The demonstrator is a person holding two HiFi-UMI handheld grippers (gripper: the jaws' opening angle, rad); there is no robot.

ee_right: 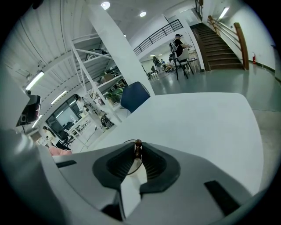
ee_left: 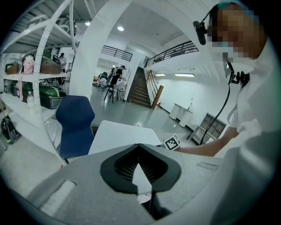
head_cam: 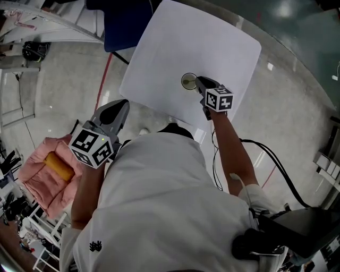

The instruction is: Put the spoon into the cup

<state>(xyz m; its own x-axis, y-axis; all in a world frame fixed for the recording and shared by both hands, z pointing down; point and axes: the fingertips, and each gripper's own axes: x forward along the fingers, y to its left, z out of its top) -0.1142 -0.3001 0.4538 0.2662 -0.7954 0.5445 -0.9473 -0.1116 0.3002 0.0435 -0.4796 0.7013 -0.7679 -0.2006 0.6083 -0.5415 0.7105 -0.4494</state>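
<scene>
The right gripper's [ee_right: 137,150] jaws pinch the spoon's [ee_right: 138,144] thin brown handle at their tips, right at the cup's [head_cam: 189,81] mouth on the white tabletop [head_cam: 202,42]. The left gripper's [ee_left: 139,147] jaws are closed on nothing, held beside the tabletop's near edge.

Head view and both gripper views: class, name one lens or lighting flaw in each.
Head view: glare spots on the glossy floor, table edges bowed. Left gripper view: dark corners, shelving curved. Right gripper view: pillar bent, ceiling lamp blown out white.
</scene>
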